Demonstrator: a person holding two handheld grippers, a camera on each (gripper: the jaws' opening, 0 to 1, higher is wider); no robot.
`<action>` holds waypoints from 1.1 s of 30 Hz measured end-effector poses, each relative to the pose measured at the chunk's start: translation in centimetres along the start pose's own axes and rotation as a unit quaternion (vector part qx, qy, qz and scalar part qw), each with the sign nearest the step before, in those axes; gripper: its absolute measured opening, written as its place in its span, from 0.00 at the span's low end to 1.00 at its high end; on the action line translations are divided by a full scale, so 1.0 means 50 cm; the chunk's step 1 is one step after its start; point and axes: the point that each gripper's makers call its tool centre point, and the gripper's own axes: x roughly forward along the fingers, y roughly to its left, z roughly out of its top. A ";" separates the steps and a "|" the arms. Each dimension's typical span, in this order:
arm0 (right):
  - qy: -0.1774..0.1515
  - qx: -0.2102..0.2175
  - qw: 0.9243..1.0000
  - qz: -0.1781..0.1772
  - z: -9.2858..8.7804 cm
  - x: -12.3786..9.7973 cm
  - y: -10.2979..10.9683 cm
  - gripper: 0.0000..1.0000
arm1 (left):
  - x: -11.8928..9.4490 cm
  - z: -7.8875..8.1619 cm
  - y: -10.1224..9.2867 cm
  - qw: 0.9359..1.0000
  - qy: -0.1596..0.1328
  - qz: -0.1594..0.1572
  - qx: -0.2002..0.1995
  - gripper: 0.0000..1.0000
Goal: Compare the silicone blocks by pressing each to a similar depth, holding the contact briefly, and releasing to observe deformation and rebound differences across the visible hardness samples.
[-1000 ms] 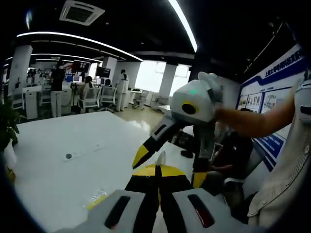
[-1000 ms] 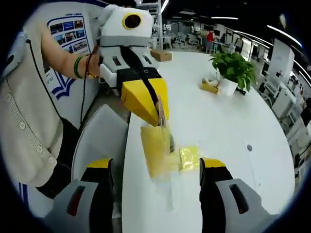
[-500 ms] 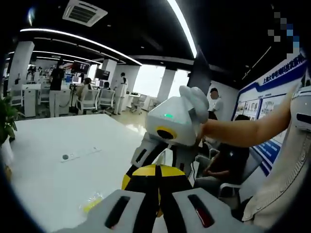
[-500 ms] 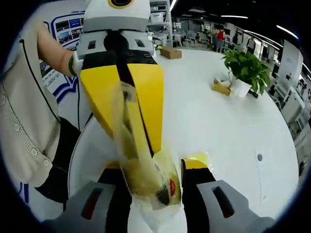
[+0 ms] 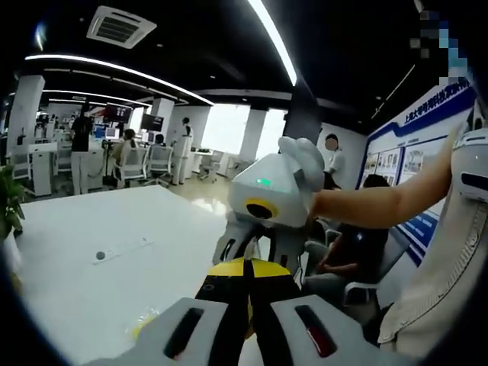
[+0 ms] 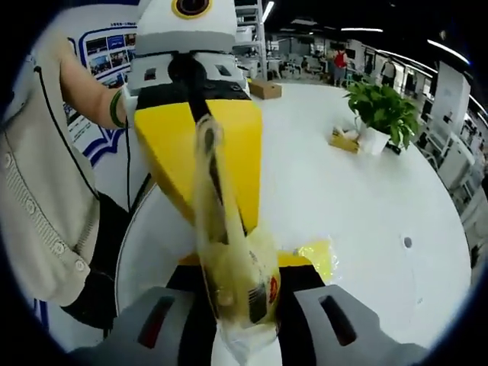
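In the right gripper view, a clear bag of yellow silicone blocks (image 6: 229,259) is held above the white tabletop (image 6: 358,198), pinched from above by the left tongs (image 6: 210,183) and from below by the right tongs (image 6: 238,286). A second yellow packet (image 6: 316,255) lies on the tabletop just beside them.

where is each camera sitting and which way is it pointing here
Left gripper view: rides the left claw, looks across the white table into the office; the right claw faces it, with the person's forearm.
Right gripper view: rides the right claw, looks along the table toward a potted plant; the left claw faces it, both on a clear bag.
Shared: both claws, table, person.
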 end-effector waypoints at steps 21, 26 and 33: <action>0.041 -0.040 0.998 -0.010 -0.017 -0.022 0.043 0.10 | -0.012 -0.003 -0.064 0.999 0.011 -0.007 0.032 0.00; 0.040 -0.043 0.998 -0.011 -0.012 -0.021 0.053 0.10 | -0.019 -0.002 -0.071 0.999 0.012 -0.002 0.038 0.00; 0.041 -0.047 0.998 -0.010 -0.006 -0.017 0.061 0.10 | -0.029 -0.002 -0.075 0.999 0.013 0.005 0.044 0.00</action>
